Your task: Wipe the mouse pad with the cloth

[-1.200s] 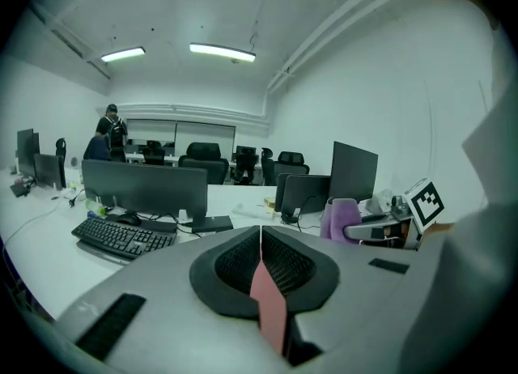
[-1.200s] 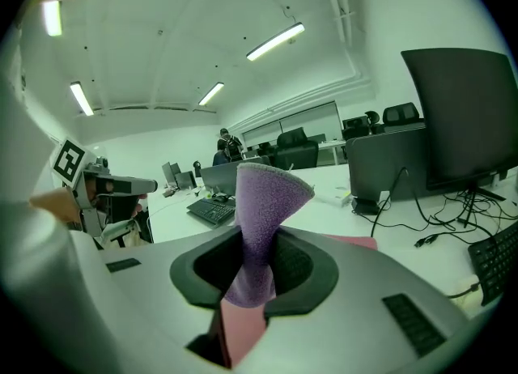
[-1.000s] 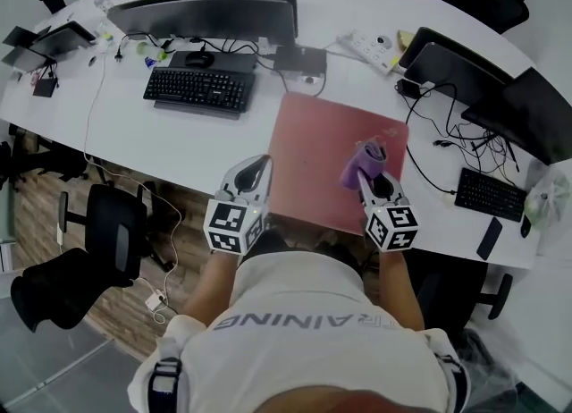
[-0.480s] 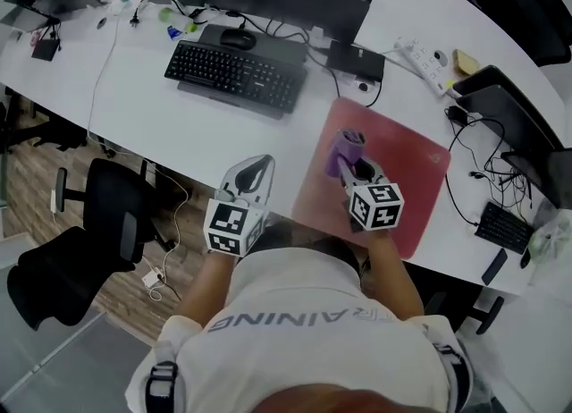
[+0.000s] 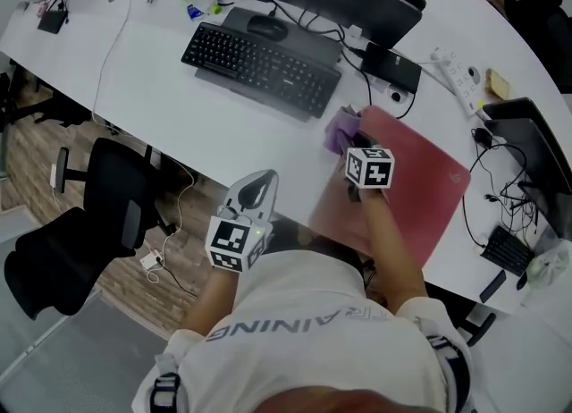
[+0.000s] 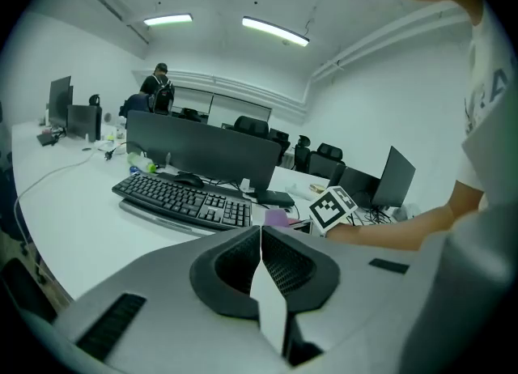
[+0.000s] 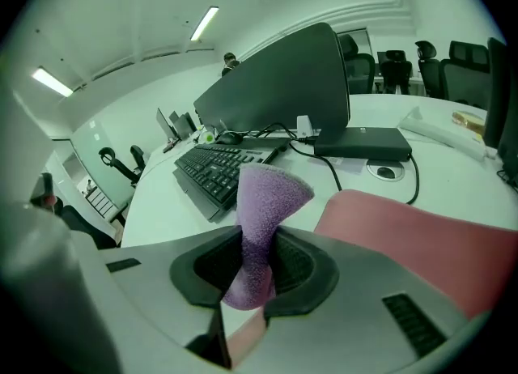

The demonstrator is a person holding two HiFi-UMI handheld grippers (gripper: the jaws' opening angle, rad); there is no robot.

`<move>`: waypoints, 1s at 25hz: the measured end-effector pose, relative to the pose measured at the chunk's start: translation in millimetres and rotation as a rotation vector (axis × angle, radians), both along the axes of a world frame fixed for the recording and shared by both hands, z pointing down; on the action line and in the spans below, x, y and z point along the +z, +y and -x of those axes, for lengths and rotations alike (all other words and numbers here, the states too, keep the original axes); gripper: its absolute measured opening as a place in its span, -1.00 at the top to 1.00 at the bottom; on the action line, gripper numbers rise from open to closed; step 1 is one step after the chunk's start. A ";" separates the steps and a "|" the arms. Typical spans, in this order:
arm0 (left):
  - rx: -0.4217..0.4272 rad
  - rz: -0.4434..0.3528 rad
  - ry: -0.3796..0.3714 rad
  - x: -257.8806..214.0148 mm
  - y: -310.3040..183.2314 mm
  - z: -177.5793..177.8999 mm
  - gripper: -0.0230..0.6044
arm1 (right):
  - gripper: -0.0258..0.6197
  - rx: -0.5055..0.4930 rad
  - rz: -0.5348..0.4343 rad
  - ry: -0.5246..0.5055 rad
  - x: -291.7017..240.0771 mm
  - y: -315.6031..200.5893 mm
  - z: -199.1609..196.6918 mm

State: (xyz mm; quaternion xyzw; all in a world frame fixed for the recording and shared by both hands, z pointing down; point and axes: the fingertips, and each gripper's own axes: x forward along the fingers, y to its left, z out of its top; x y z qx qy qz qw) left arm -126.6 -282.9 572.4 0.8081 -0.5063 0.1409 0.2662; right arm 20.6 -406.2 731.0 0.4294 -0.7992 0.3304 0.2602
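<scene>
The right tongs (image 7: 255, 252) are pinching the purple cloth (image 7: 264, 196), the jaws closed on its middle while its free end is fanning out ahead of them. The red mouse pad (image 5: 420, 195) is lying just beneath and to the right of these tongs on the white tabletop (image 5: 174, 103), with the cloth hanging at its far left corner; whether they are touching is unclear. A black keyboard (image 5: 260, 59) is sitting ahead to the left. The left tongs (image 6: 261, 261) are hovering off the tabletop's near edge, jaws pressed together and holding nothing.
</scene>
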 end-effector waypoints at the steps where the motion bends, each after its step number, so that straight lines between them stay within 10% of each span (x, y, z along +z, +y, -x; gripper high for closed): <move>1: -0.003 0.003 -0.002 1.9 1.0 1.3 0.82 | 0.61 0.000 0.002 -0.002 2.0 -3.7 0.6; 15: 0.004 -0.019 -0.019 -12.8 10.7 -33.1 0.82 | 0.60 0.046 0.074 -0.038 17.2 -8.8 -60.7; 25: 0.045 -0.057 -0.034 -33.3 27.7 -103.6 0.82 | 0.61 0.138 0.070 0.050 7.4 16.4 -173.4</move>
